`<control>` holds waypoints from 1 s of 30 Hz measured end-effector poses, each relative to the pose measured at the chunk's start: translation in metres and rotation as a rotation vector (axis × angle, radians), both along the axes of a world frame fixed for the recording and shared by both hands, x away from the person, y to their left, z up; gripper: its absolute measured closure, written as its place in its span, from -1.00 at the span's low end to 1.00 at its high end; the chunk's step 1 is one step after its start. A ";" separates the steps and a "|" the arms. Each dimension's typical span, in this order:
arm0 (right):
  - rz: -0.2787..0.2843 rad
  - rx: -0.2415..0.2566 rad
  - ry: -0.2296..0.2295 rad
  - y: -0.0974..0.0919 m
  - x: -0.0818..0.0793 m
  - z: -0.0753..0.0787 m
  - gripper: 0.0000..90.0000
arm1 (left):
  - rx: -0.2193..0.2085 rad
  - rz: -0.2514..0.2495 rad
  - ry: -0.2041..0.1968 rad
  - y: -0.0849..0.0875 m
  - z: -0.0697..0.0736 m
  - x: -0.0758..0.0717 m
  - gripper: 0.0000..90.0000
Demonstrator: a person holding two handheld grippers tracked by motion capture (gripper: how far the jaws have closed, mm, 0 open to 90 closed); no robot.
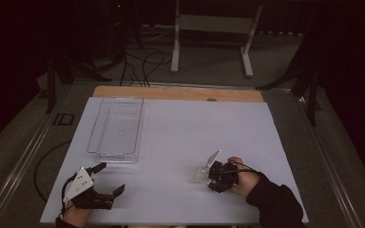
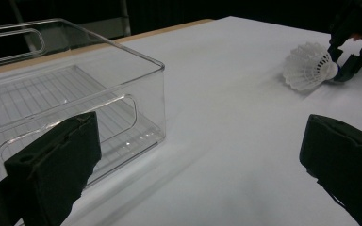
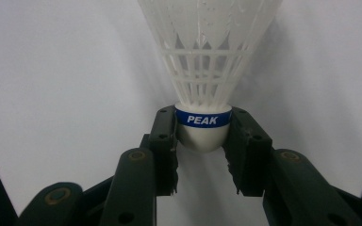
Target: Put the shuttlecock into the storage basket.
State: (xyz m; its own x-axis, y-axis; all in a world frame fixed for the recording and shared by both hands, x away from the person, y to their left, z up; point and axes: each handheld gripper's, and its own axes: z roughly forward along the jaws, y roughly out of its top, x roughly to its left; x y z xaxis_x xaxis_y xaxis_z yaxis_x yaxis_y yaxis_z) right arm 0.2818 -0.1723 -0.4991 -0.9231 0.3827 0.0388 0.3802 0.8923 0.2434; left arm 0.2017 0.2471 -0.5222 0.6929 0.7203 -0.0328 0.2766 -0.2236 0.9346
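Note:
A white plastic shuttlecock (image 3: 207, 70) with a blue band marked PEAK lies on the white table sheet (image 1: 180, 128). My right gripper (image 3: 202, 126) is shut on its cork base, one pad pressing on each side. In the high view the shuttlecock (image 1: 201, 174) sits at the front right, its skirt pointing left away from the right gripper (image 1: 211, 172). My left gripper (image 1: 111, 178) stands open with nothing between its fingers at the front left, just in front of a clear plastic bin (image 1: 95, 130). From the left gripper view (image 2: 202, 160), the shuttlecock (image 2: 308, 66) shows far right.
The clear bin (image 2: 146, 89) holds nothing and stands lengthwise on the left half of the sheet. A wooden table edge (image 1: 178, 92) runs along the far side. Behind it, on the floor, are a metal stand (image 1: 214, 23) and loose cables (image 1: 145, 61).

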 end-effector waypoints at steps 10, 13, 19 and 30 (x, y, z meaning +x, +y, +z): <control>0.073 0.018 -0.033 -0.005 -0.002 0.007 0.46 | 0.001 -0.001 0.001 -0.001 0.000 0.000 -1.00; 0.108 0.041 -0.026 -0.005 -0.004 0.009 0.46 | 0.001 -0.002 0.002 -0.001 0.000 0.000 -1.00; 0.158 0.051 -0.004 -0.002 -0.008 0.009 0.46 | 0.000 -0.001 0.002 0.000 0.000 0.000 -1.00; 0.170 0.097 -0.007 -0.003 -0.008 0.014 0.46 | -0.001 -0.003 0.004 -0.001 0.000 0.000 -1.00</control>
State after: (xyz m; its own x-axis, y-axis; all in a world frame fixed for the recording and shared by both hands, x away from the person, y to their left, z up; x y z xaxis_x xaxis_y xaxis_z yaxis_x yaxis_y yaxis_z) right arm 0.2734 -0.1754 -0.4855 -0.9746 0.2156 0.0609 0.2234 0.9159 0.3335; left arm 0.2018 0.2458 -0.5222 0.6947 0.7184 -0.0361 0.2793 -0.2233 0.9339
